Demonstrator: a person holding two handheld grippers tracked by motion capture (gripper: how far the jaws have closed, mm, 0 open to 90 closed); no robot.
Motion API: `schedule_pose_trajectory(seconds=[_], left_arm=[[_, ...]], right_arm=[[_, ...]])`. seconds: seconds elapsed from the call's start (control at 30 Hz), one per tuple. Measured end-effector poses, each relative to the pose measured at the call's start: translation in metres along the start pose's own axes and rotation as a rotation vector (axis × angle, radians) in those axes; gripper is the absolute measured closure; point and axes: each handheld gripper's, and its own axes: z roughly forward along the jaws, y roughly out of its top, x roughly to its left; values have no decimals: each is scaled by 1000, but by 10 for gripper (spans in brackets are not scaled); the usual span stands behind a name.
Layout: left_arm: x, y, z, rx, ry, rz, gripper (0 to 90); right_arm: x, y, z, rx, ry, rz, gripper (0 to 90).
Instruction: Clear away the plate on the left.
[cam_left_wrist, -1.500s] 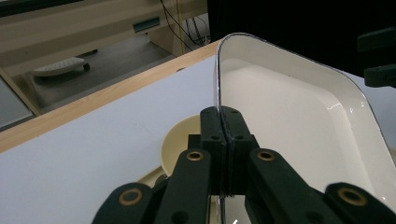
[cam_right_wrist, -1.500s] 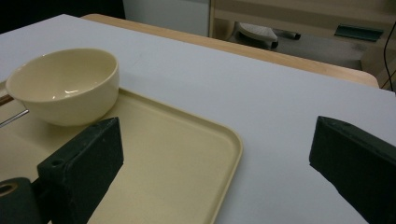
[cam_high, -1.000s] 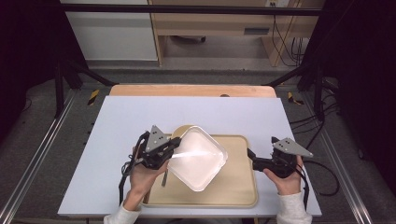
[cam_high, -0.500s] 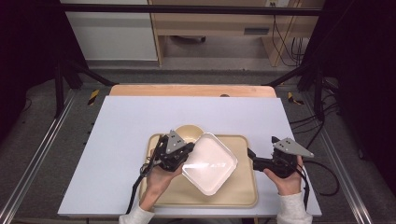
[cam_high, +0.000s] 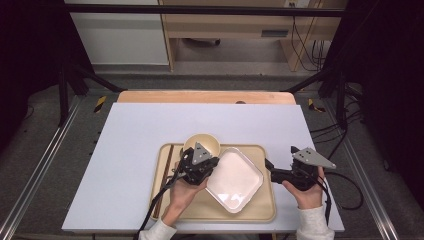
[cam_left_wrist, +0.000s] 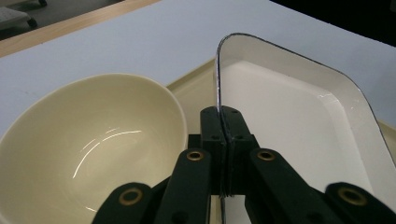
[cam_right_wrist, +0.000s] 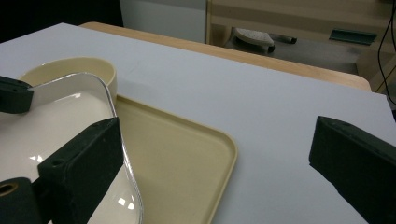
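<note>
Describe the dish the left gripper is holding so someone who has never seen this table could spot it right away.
Start at the tan tray on the near part of the white table. On it, beside a round cream bowl, sits a white dish, pinched at its rim by the left gripper. It is the one square piece with rounded corners, shallow and glossy white, whereas its neighbour is round, deeper and yellowish.
</note>
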Motion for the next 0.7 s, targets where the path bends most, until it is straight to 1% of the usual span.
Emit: schedule_pose_trajectory(seconds=[0.13,0.23,0.4,0.53,0.57,0.7], left_arm=[[-3,-1,6,10,-9,-2,891],[-4,-3,10,15,-16,-11,890],[-4,-4,15,25,-21,-14,890],[-5,-6,21,33,-32,-28,891],[-5,-7,22,35,-42,-35,891],[-4,-7,26,40,-43,-44,890]], right_arm=[[0,0,0,-4,0,1,34],[0,0,-1,-5,-1,1,34],[1,1,-1,-4,3,0,34],[1,1,-1,-6,2,2,34],[0,1,-1,-6,0,0,34],[0,1,-1,-6,1,1,34]])
